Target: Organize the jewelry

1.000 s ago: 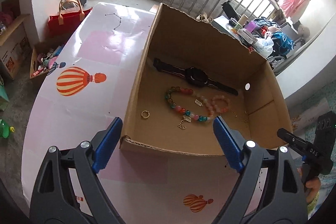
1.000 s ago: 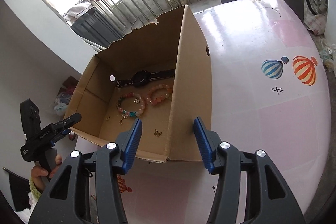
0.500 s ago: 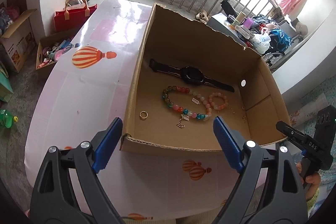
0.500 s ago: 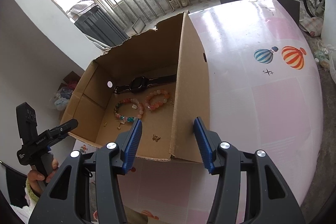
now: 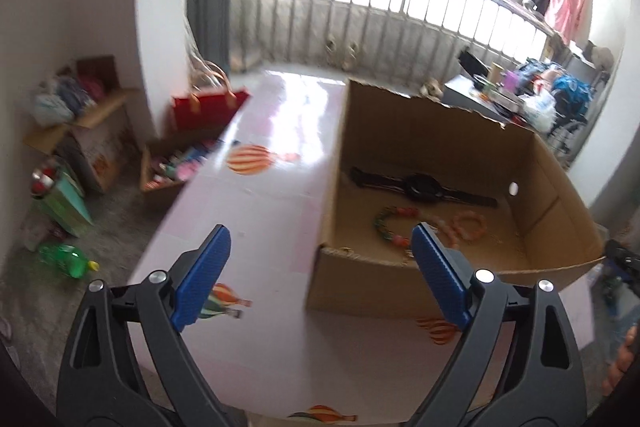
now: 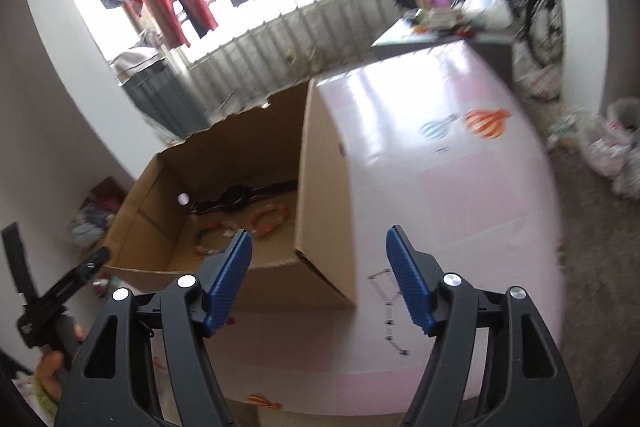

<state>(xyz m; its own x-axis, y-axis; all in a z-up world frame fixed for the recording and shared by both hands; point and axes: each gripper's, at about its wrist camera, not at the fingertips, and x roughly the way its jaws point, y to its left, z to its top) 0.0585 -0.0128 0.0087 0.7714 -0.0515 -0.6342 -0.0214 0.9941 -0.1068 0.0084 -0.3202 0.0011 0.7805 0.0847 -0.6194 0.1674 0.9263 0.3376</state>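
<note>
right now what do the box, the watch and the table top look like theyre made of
Box: brown cardboard, matte, with a ragged torn top edge. Watch: black, dull strap, likely rubber or plastic; too blurred to be sure. Table top: glossy pink printed covering, probably plastic film or laminate, since it mirrors the window light.

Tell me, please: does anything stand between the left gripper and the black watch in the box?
Yes. The near wall of the cardboard box rises between the open left gripper and the black watch; the beaded bracelets lie in between too.
</note>
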